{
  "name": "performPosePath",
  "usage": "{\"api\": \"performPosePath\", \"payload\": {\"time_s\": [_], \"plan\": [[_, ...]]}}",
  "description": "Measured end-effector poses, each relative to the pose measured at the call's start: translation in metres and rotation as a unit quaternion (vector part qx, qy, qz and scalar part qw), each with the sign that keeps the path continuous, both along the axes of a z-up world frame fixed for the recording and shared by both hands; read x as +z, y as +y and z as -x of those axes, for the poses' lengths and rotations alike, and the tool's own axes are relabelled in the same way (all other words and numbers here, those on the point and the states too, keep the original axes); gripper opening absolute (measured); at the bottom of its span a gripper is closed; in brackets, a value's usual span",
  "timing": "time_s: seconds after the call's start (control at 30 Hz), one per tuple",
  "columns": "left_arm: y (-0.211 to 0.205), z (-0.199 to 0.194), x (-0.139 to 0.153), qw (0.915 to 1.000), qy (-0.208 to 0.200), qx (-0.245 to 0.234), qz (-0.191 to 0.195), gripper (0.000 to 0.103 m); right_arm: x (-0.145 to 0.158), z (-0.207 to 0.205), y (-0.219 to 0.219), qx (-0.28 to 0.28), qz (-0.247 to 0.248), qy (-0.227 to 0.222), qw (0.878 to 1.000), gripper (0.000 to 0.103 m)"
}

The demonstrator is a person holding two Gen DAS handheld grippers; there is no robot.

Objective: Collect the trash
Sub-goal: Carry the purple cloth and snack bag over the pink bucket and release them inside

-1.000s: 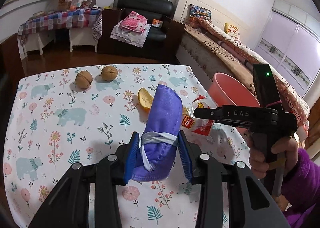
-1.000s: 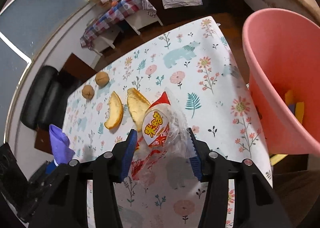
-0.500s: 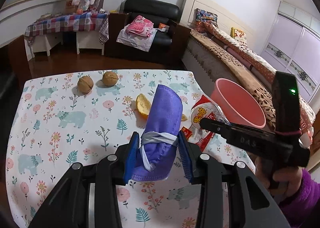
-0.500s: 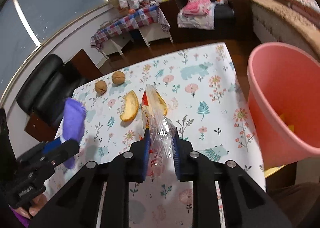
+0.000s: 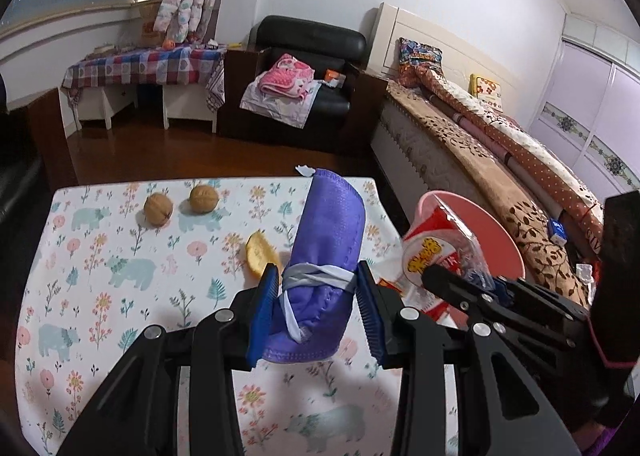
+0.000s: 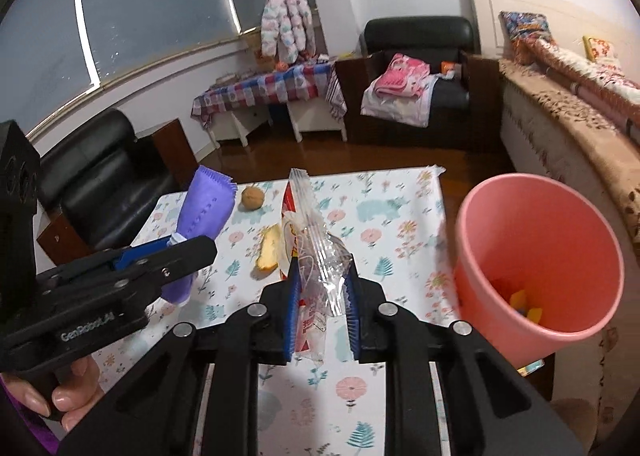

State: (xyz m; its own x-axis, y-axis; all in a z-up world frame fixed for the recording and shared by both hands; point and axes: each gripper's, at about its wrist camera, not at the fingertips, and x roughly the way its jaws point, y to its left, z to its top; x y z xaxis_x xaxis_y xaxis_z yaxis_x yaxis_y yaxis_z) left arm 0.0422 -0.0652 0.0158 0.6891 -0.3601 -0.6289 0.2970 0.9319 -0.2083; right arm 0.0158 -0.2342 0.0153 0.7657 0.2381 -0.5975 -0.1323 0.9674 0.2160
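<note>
My left gripper (image 5: 318, 308) is shut on a purple face mask (image 5: 326, 256) and holds it upright above the table; the mask also shows in the right wrist view (image 6: 204, 216). My right gripper (image 6: 322, 308) is shut on a clear and red snack wrapper (image 6: 316, 256), lifted off the table; the wrapper shows in the left wrist view (image 5: 436, 260). A pink bin (image 6: 536, 256) stands off the table's right edge, with some coloured scraps inside. An orange peel (image 5: 260, 254) lies on the tablecloth.
Two walnuts (image 5: 158, 209) (image 5: 204, 198) lie near the far edge of the floral tablecloth (image 5: 100, 276). A bed (image 5: 500, 144) runs along the right. A black armchair (image 6: 100, 184) stands to the table's left.
My right gripper closed on the snack wrapper and lifted it off the table. Both grippers rose and tilted up, so the room shows more. The left keeps holding the mask.
</note>
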Motion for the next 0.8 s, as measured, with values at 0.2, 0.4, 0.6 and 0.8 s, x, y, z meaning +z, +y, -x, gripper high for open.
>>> {"api": "performPosePath", "payload": {"time_s": [0.2,0.4,0.6,0.8], "plan": [[-0.029,-0.007,0.012,0.9999,-0.013,0.0,-0.009,0.039,0.011,0.007,-0.027,-0.032,-0.004,-0.015,0.999,0.02],[-0.063,-0.012,0.022,0.9994,-0.024,-0.012,-0.02,0.039,0.019,0.013,-0.067,-0.077,-0.014,-0.029,0.996,0.02],[-0.101,-0.018,0.027,0.9982,-0.038,-0.03,-0.036,0.039,0.02,0.018,-0.108,-0.119,-0.028,-0.035,0.992,0.02],[-0.141,-0.026,0.027,0.9969,-0.04,-0.051,-0.046,0.039,0.017,0.018,-0.142,-0.155,-0.025,-0.04,0.987,0.02]]}}
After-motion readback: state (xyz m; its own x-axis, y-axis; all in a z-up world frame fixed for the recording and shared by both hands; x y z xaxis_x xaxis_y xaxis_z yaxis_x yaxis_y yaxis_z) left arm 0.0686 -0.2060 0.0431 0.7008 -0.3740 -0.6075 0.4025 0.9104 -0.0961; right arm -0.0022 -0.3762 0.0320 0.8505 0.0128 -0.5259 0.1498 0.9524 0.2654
